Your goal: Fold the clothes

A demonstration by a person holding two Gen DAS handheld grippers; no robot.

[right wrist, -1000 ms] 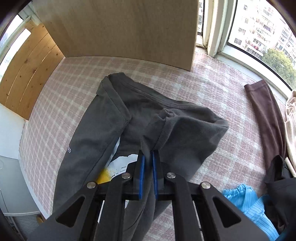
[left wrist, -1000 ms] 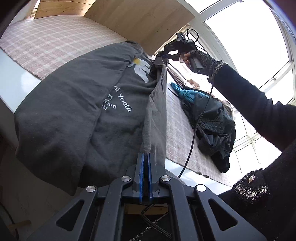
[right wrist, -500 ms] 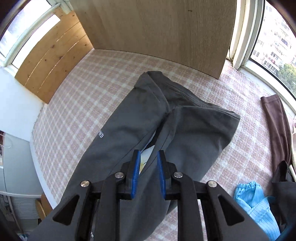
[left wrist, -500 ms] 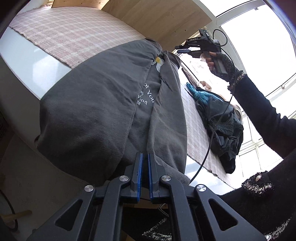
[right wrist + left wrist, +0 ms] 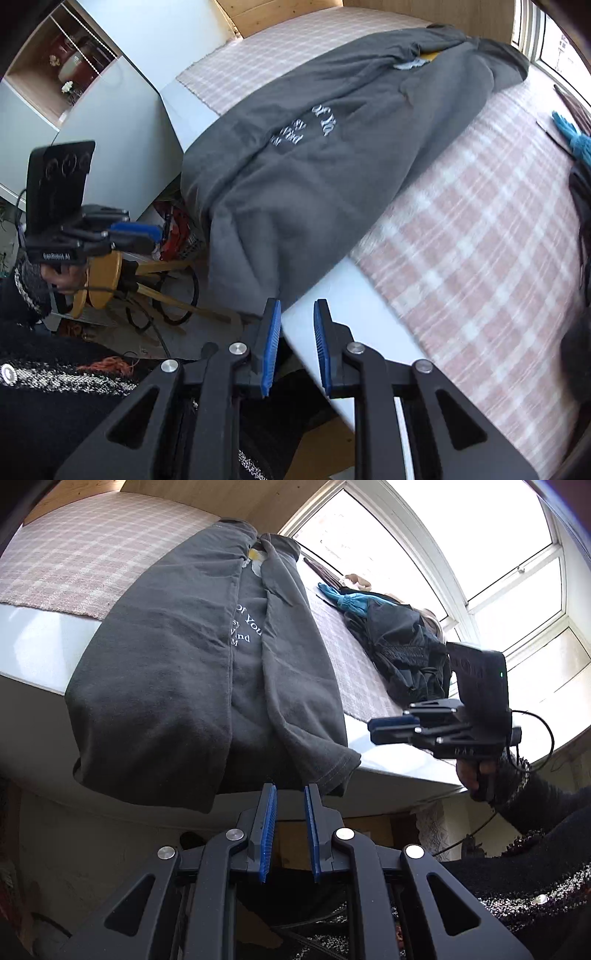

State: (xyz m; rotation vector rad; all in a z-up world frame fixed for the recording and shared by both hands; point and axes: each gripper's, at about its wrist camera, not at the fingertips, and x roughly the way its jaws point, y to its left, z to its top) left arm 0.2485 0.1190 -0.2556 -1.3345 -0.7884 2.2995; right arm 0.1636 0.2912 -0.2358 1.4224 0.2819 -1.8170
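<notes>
A dark grey T-shirt [image 5: 177,657] with white lettering lies lengthwise on the checked tablecloth [image 5: 66,554]. Both its sides are folded in toward the middle, and its hem and one sleeve hang over the table's front edge. My left gripper [image 5: 290,790] is open just below that hanging hem, holding nothing. My right gripper [image 5: 298,306] is open too, at the table's front edge beside the shirt's right side [image 5: 332,155]. Each gripper shows in the other's view: the right gripper [image 5: 373,726] off the table's corner, the left gripper [image 5: 157,236] out to the left.
A heap of dark clothes [image 5: 406,646], a blue garment [image 5: 351,600] and a brown one [image 5: 321,568] lie on the table's right side by the window. The white table rim [image 5: 33,642] runs along the front. A wooden stool [image 5: 99,280] stands below on the left.
Both grippers have let go of the shirt and opened. The right one came back from the collar end to the front edge. The shirt's right side now lies folded over the middle.
</notes>
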